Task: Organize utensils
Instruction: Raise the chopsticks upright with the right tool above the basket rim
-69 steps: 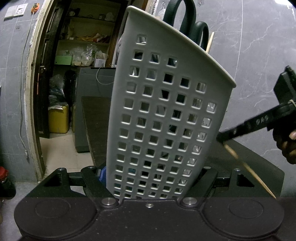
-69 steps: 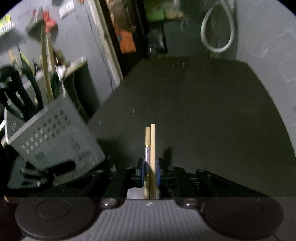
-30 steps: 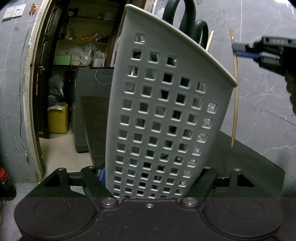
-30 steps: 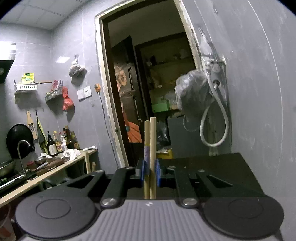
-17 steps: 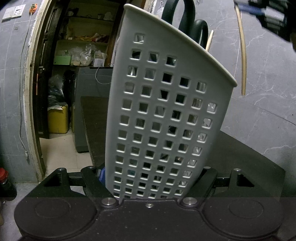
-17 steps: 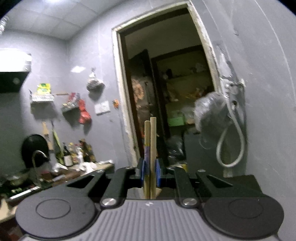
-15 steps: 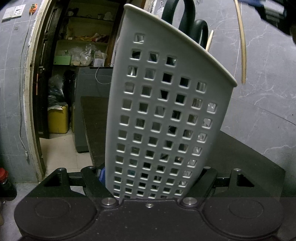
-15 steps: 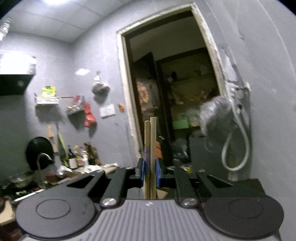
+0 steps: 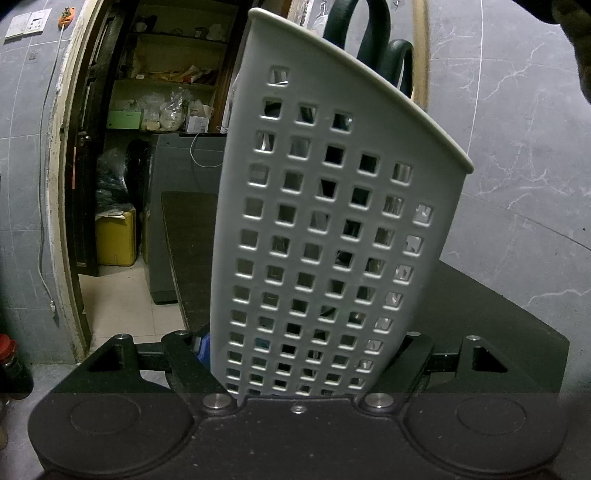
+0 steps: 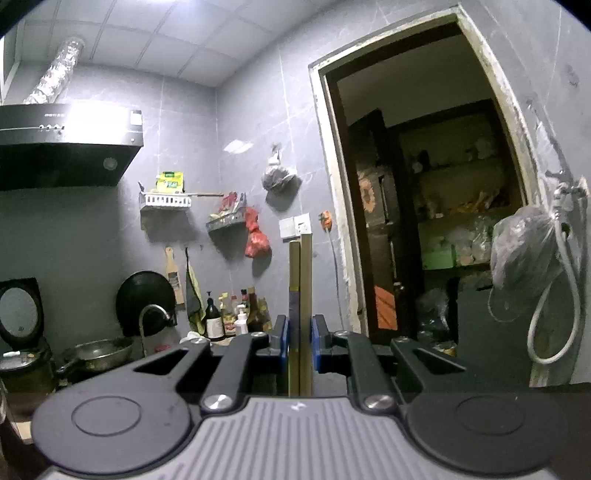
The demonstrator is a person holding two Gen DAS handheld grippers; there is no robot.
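Note:
A pale grey perforated utensil holder [image 9: 332, 221] fills the left wrist view, leaning a little to the right. My left gripper [image 9: 301, 354] is shut on its lower part, one finger on each side. Dark scissors handles [image 9: 369, 33] stick out of its top. Beside them a blurred pair of wooden chopsticks [image 9: 422, 44] hangs upright at the holder's rim, under a person's hand [image 9: 576, 37] at the top right. In the right wrist view my right gripper [image 10: 300, 339] is shut on the chopsticks [image 10: 300, 280], which stand upright between its blue pads [image 10: 282, 339].
The holder stands on a black table top [image 9: 498, 325] against a grey marbled wall. An open doorway [image 9: 166, 110] with shelves and a yellow container [image 9: 114, 236] lies to the left. The right wrist view faces a range hood [image 10: 66, 147], a counter with bottles [image 10: 221, 317] and a wall hose [image 10: 554, 332].
The right gripper has carried the chopsticks up and leftward, from beside the holder to its rim. Its view swung up from the doorway toward the ceiling. The left gripper and holder stayed still.

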